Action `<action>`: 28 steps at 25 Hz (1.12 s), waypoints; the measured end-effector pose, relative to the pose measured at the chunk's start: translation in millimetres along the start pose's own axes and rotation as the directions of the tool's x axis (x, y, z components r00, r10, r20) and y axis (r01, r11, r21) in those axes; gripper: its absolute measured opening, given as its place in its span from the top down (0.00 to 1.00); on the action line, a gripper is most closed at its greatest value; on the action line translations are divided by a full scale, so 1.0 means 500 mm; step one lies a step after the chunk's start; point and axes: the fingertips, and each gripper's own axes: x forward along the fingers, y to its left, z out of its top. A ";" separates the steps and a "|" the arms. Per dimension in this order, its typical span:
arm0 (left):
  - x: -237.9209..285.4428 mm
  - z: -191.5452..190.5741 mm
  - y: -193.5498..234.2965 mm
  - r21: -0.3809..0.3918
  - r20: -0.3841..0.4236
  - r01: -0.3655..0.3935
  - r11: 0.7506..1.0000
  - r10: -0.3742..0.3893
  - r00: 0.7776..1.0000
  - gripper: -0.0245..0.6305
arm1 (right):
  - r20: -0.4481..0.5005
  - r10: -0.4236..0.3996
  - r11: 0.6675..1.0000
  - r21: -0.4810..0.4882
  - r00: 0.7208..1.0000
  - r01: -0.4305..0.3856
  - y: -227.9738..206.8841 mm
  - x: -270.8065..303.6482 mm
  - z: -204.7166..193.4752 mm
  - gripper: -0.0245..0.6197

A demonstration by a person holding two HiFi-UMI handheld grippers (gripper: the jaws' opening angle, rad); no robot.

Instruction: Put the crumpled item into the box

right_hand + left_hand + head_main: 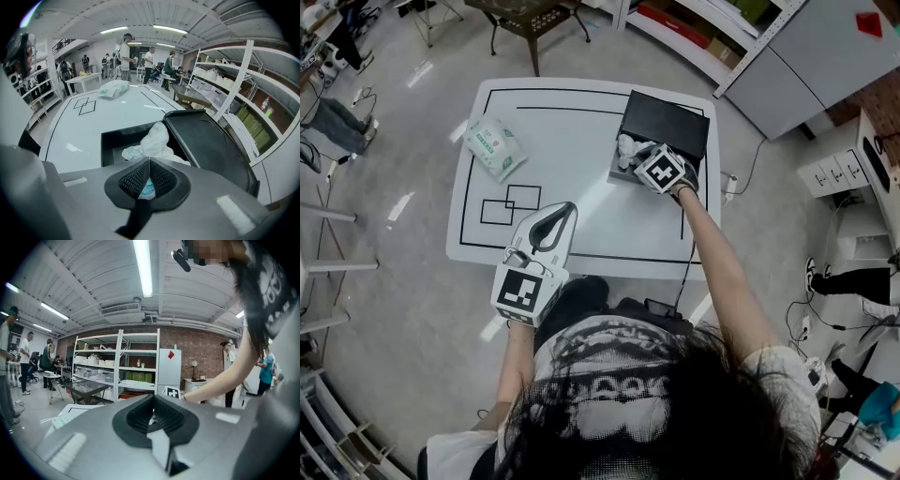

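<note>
Your right gripper (149,161) has the wad (154,138) down in the box (112,136), ready to let go.

Its jaws are pressed together on the near end of the wad; the rest bulges just ahead of the tips, resting inside the box's walls, so you seem to have it low enough to drop cleanly. The lid (206,140) lies open to the gripper's right, out of your way. Spreading the jaws looks like the next call; watch the tissue doesn't cling to a pad. Your left gripper (153,401), jaws together and empty, is parked near your body, tilted up off the table (581,150), clear of the work.
</note>
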 end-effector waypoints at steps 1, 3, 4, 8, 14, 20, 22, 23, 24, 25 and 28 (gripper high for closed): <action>-0.001 -0.002 0.000 -0.001 -0.001 0.001 1.000 -0.001 1.000 0.96 | -0.001 0.004 1.000 0.014 1.000 -0.004 0.000 0.002 -0.001 0.95; -0.001 -0.005 -0.001 -0.002 -0.004 0.003 1.000 -0.003 1.000 0.96 | -0.015 0.009 0.999 0.035 1.000 -0.008 0.000 0.006 -0.009 0.95; -0.002 -0.006 -0.002 -0.001 -0.005 0.004 1.000 -0.004 1.000 0.96 | -0.019 0.011 0.999 0.047 1.000 -0.010 0.002 0.006 -0.013 0.93; -0.004 -0.003 -0.011 0.000 -0.005 0.007 1.000 -0.007 1.000 0.96 | 0.018 -0.002 0.999 0.053 1.000 0.001 0.001 -0.022 -0.006 0.85; -0.003 -0.005 -0.028 0.003 -0.005 0.014 1.000 -0.014 1.000 0.96 | 0.125 -0.023 0.999 0.044 0.992 0.018 0.011 -0.093 0.021 0.85; 0.000 0.001 -0.061 0.010 -0.005 0.023 1.000 -0.022 1.000 0.96 | 0.277 -0.041 0.996 0.087 0.960 0.017 0.042 -0.209 0.045 0.85; 0.001 0.004 -0.075 0.014 -0.004 0.027 1.000 -0.027 1.000 0.96 | 0.322 -0.055 0.994 0.110 0.945 0.020 0.056 -0.251 0.047 0.87; 0.002 0.005 -0.083 0.017 -0.003 0.030 0.999 -0.030 1.000 0.96 | 0.345 -0.061 0.992 0.123 0.936 0.020 0.064 -0.272 0.046 0.87; 0.002 0.006 -0.091 0.020 -0.003 0.033 0.999 -0.033 0.999 0.96 | 0.369 -0.067 0.990 0.137 0.927 0.017 0.073 -0.293 0.043 0.87; 0.003 0.007 -0.101 0.022 -0.002 0.037 0.999 -0.037 0.999 0.96 | 0.391 -0.072 0.988 0.152 0.918 0.012 0.083 -0.314 0.039 0.87; 0.004 0.011 -0.133 0.033 -0.001 0.048 0.998 -0.048 0.999 0.96 | 0.445 -0.084 0.982 0.191 0.891 -0.003 0.110 -0.375 0.022 0.87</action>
